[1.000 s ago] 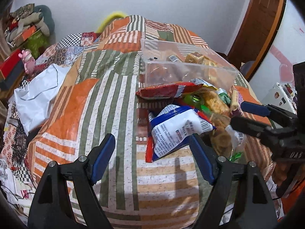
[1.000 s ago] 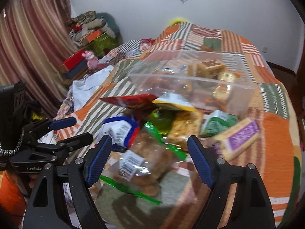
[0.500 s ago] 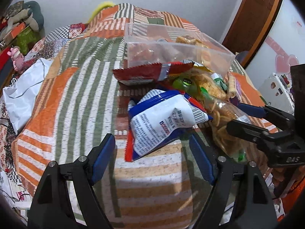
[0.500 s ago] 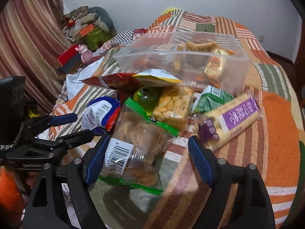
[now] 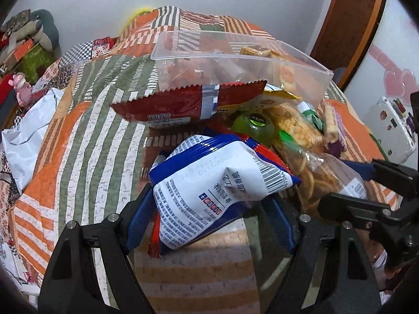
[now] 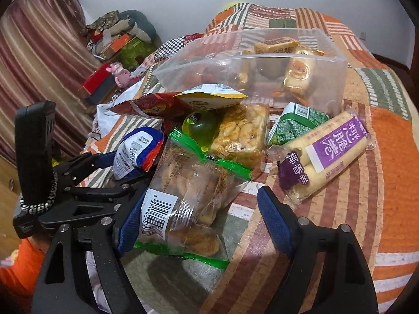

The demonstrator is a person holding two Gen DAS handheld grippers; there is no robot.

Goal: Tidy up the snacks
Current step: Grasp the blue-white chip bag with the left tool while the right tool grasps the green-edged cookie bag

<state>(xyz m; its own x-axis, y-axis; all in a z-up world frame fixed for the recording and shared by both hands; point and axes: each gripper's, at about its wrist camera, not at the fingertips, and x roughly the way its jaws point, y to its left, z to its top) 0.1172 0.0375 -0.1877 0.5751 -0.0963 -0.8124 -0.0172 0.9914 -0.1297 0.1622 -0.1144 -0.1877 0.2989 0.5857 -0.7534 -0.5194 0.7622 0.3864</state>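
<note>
Both claws have come down closer to the snack pile since a second ago, and the packets now fill more of each view. Our left claw (image 5: 209,225) stands about two-thirds open around the blue-and-white snack packet (image 5: 217,180); its blue pads flank the packet's lower end, but we cannot tell whether they press on it. Our right claw (image 6: 201,225) is likewise part open, its left pad against the barcode end of the clear green-edged biscuit bag (image 6: 188,198), its right pad standing apart at about 3 o'clock of the bag, so nothing is gripped. In the left wrist view the right claw (image 5: 348,185) shows at 3 o'clock of the blue packet, over the biscuit bag. At 12 o'clock of the pile sits the clear plastic bin (image 6: 262,60) on the patchwork quilt (image 5: 86,120) of the bed, with a few wrapped cakes inside. Just before the bin lie a red packet (image 5: 183,104), a yellow packet (image 6: 209,94), a green jelly cup (image 6: 201,128) and a pack of puffed crackers (image 6: 241,136). At 2 o'clock of the biscuit bag lie a green packet (image 6: 298,123) and a purple-labelled wafer roll pack (image 6: 327,154).
</note>
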